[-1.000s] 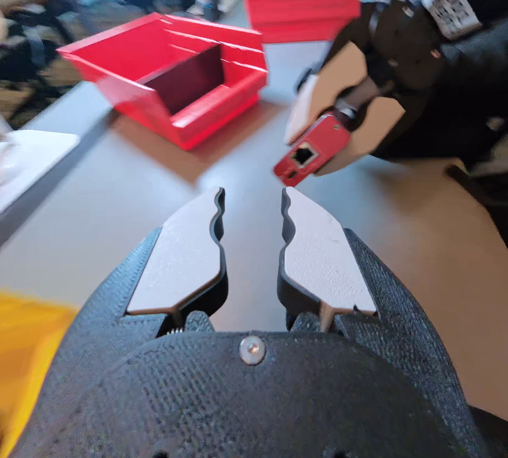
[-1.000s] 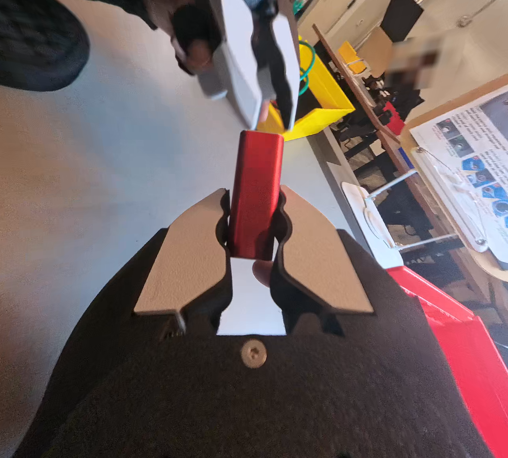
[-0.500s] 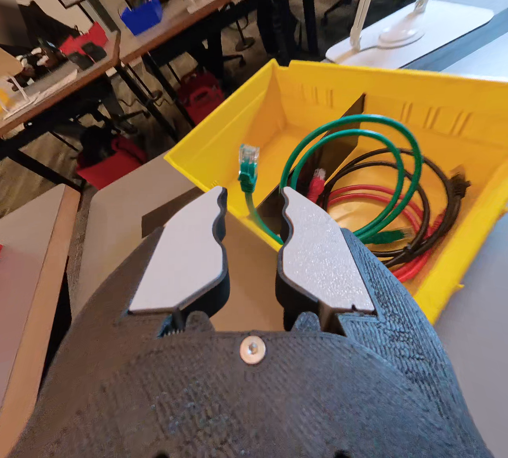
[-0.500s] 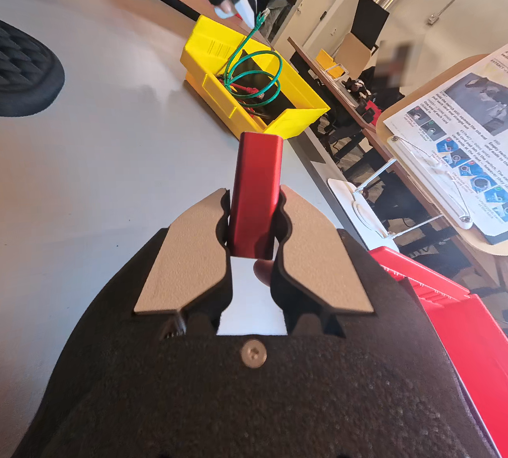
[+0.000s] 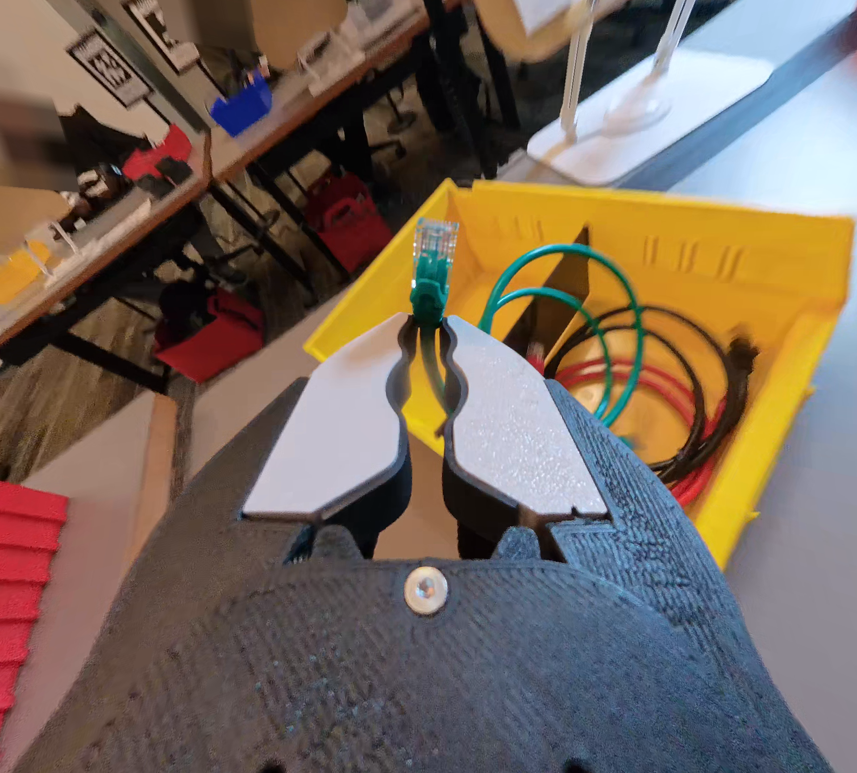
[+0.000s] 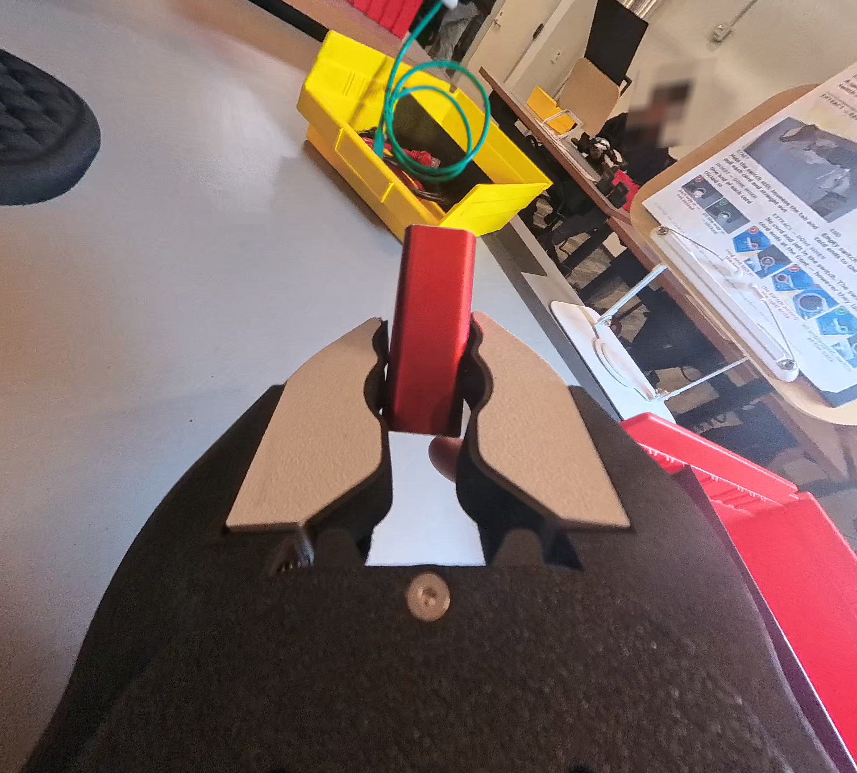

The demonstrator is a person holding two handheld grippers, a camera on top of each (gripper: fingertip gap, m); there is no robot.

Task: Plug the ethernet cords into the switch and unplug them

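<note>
Left claw [image 5: 427, 324] now clenched on green cord [image 5: 429, 287]; right claw [image 6: 429, 324] grasping red switch [image 6: 433, 324].

Probably a lab: worktables [image 5: 278, 120], parts bins [image 6: 417, 175], marker tags [image 5: 109, 69].

One yellow bin [image 5: 695, 217], three cords: green [image 5: 626, 310], red [image 5: 617, 373], black [image 5: 686, 352]; one switch [image 6: 431, 324]

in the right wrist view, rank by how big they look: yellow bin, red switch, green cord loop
1. yellow bin
2. red switch, enlarged by nearness to the camera
3. green cord loop
</note>
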